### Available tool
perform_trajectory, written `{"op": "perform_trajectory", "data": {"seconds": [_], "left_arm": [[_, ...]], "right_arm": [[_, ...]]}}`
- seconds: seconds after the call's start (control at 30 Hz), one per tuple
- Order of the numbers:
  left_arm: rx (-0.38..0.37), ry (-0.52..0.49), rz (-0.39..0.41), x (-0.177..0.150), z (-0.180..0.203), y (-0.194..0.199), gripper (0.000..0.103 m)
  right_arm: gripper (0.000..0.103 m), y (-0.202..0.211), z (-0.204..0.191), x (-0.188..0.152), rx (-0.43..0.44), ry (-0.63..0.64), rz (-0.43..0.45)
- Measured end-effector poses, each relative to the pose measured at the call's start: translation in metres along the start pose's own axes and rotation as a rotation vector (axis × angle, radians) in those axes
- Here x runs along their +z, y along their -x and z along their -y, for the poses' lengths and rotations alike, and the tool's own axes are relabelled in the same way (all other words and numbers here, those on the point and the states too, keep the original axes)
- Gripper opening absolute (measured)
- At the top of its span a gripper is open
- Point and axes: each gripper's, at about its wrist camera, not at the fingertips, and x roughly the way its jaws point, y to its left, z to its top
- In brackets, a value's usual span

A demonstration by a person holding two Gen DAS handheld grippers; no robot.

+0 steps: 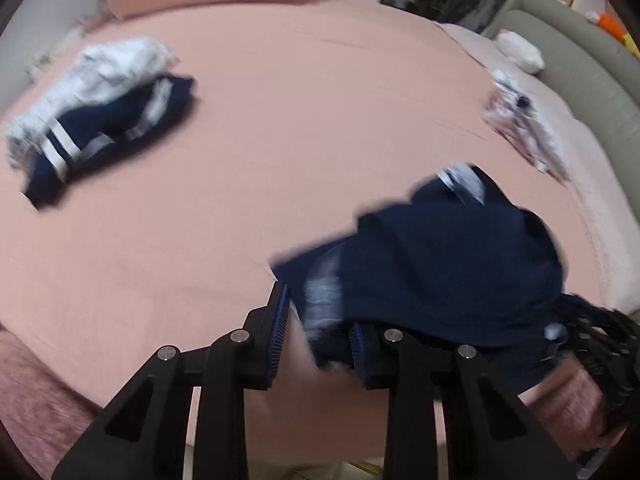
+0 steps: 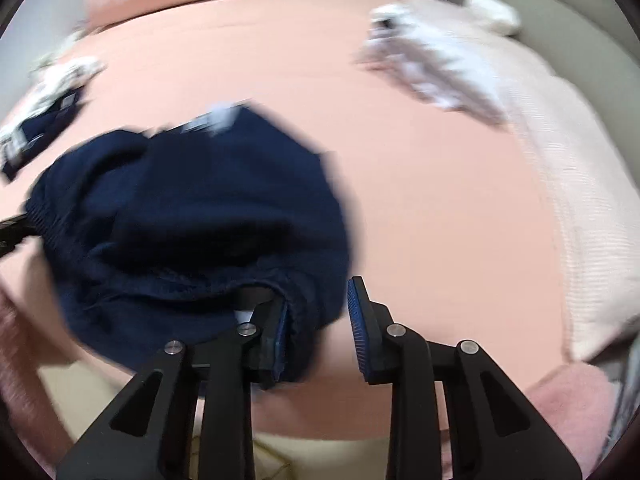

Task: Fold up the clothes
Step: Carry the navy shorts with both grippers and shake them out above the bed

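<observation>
Both tongs, left [image 1: 318, 330] & right [image 2: 316, 330], apart w/ navy garment [image 2: 192, 216] edge between, on pink bed [image 1: 280, 120].

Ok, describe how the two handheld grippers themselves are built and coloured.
Both look alike. The left gripper and the right gripper each have two matte black angular fingers with triangular cut-outs, round silver pins at the joints, and blue ribbed pads on the inner faces. No cables or markings show, and no sleeve can be made out.
</observation>
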Motion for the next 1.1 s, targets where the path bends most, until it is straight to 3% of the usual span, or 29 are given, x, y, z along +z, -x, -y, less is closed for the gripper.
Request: {"op": "perform_trajectory", "data": {"seconds": [0.17,0.23,0.3,0.37,0.4,0.43,0.47,0.53,0.63,0.73,0.8,0.87,0.93,1.03,1.1], "left_arm": [[-0.023,0.026,0.023,0.003,-0.018,0.015,0.031],[-0.037,0.027,0.017,-0.003,-0.021,0.015,0.032],[-0.085,0.041,-0.013,-0.008,-0.022,0.01,0.041],[-0.148,0.049,-0.052,-0.007,-0.02,-0.001,0.041],[-0.14,0.025,-0.057,-0.002,-0.017,-0.004,0.029],[-0.133,0.003,-0.058,0.004,-0.014,-0.006,0.016],[-0.124,-0.014,-0.04,0.019,-0.011,-0.001,0.011],[-0.108,-0.047,0.0,0.051,-0.004,0.009,0.011],[-0.122,-0.089,0.112,0.115,0.008,0.051,0.011],[-0.129,-0.156,0.306,0.177,0.027,0.121,0.011],[-0.148,-0.192,0.406,0.206,0.036,0.165,0.011],[-0.136,-0.221,0.478,0.215,0.039,0.206,0.011],[-0.15,-0.22,0.498,0.21,0.033,0.228,0.013],[-0.16,-0.206,0.436,0.182,0.028,0.217,0.013],[-0.152,-0.193,0.365,0.149,0.02,0.192,0.013]], "right_arm": [[0.031,0.012,0.018,-0.003,0.072,-0.031,-0.03],[0.037,0.02,0.014,-0.005,0.033,-0.015,-0.006],[0.037,0.012,0.005,-0.005,0.061,-0.014,-0.051],[0.037,-0.002,0.001,-0.006,0.118,-0.019,-0.099],[0.037,-0.013,0.003,-0.004,0.118,-0.01,-0.098],[0.028,-0.012,0.002,0.003,0.094,0.017,-0.091],[0.015,-0.011,0.001,0.011,0.07,0.043,-0.085],[0.014,0.006,0.01,0.042,0.016,0.034,-0.028],[0.013,0.048,0.03,0.104,0.008,-0.003,0.084],[0.013,0.117,0.038,0.168,-0.003,-0.022,0.262],[0.013,0.175,0.045,0.193,0.015,-0.061,0.397],[0.013,0.214,0.055,0.2,0.058,-0.114,0.479],[0.013,0.242,0.065,0.199,0.109,-0.174,0.533],[0.014,0.25,0.062,0.166,0.138,-0.188,0.535],[0.014,0.227,0.046,0.145,0.13,-0.18,0.486]]}}
